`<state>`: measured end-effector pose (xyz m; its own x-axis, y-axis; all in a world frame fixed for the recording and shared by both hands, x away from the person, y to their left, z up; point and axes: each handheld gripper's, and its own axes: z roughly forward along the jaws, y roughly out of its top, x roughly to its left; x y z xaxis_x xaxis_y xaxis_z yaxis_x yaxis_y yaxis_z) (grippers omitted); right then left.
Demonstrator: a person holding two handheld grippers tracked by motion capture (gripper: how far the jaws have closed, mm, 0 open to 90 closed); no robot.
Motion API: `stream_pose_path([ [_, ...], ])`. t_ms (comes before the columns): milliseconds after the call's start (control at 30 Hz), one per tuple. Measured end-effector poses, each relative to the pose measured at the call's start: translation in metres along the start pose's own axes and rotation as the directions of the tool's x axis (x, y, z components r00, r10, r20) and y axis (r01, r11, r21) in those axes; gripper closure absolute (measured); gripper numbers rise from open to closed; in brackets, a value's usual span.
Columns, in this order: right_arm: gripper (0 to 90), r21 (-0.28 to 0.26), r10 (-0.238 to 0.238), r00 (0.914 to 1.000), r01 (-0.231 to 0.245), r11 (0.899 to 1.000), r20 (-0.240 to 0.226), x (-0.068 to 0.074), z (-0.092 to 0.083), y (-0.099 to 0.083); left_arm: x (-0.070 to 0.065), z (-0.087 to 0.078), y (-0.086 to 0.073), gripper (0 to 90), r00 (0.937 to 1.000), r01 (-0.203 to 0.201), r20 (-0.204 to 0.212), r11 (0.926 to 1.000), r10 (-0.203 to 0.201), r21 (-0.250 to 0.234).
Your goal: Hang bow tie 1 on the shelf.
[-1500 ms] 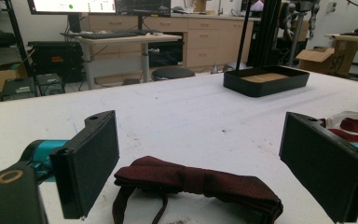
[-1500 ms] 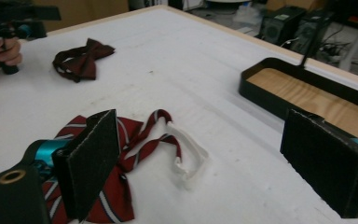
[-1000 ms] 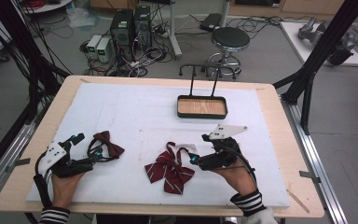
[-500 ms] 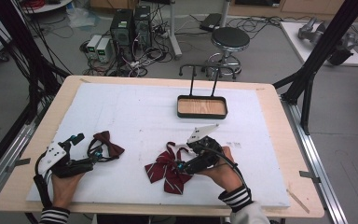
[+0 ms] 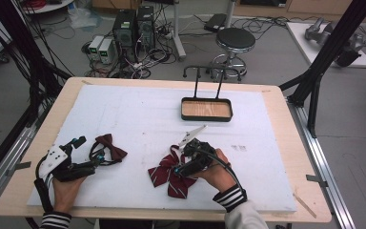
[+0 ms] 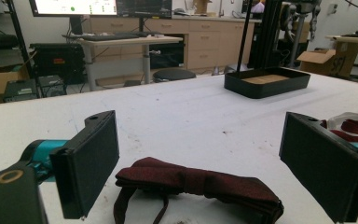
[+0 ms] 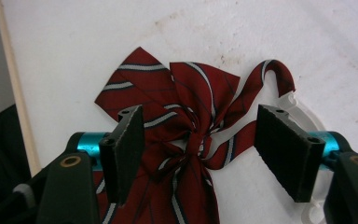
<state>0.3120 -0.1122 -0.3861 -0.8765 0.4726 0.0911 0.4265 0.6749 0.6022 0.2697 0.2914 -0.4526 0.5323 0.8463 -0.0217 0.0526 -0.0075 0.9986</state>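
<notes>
The striped bow tie (image 5: pixel 169 174) lies near the front edge of the tabletop (image 5: pixel 276 157), a little right of its middle, and the right claw (image 5: pixel 180 168) sits directly over it, released, with its jaws spread wide. In the right gripper view the knot (image 7: pixel 196 142) falls between the two jaws, nearer the left one, the wings fan out beyond it and the tails run back under the claw; a white strap clasp (image 7: pixel 303 112) lies beside the right jaw. So the bow's gathered middle is what the jaws straddle, and closing them would likely catch it there. The left claw (image 5: pixel 95 157), also released, rests toward the front left corner with the plain maroon bow tie (image 6: pixel 200 184) lying crosswise between its jaws. The wooden tray (image 5: pixel 206 109) stands well apart, toward the far edge.
</notes>
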Motion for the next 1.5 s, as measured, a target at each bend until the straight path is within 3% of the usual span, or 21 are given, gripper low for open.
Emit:
stream_pose_path([
  [433,43.3,0.13,-0.022,0.9993,0.019,0.991,0.029,0.001,0.02,0.002,0.0,0.0,0.0,12.3,1.0,0.002,0.001,1.0,-0.002,0.0],
  [867,49.9,0.194,-0.015,0.9994,0.009,0.981,0.032,0.001,0.03,0.004,0.0,0.0,0.0,12.2,1.0,0.007,0.002,1.0,-0.007,0.0],
  [1133,53.4,0.246,-0.022,0.9991,0.012,0.969,0.036,0.001,0.037,0.005,0.0,0.0,0.0,12.3,1.0,0.009,0.003,1.0,-0.009,-0.001],
  [1233,59.4,0.264,-0.029,0.9991,0.02,0.964,0.03,0.002,0.039,0.006,0.0,0.0,0.0,12.3,0.9999,0.01,0.004,1.0,-0.01,-0.001],
  [1367,71.4,0.286,-0.036,0.9974,0.017,0.958,0.062,0.004,0.04,0.009,0.001,0.0,0.0,12.3,1.0,0.008,0.003,1.0,-0.008,0.001],
  [1500,74.1,0.293,-0.034,0.9963,0.009,0.956,0.079,0.006,0.041,0.01,0.001,0.0,0.0,12.3,1.0,0.009,0.003,1.0,-0.009,0.0],
])
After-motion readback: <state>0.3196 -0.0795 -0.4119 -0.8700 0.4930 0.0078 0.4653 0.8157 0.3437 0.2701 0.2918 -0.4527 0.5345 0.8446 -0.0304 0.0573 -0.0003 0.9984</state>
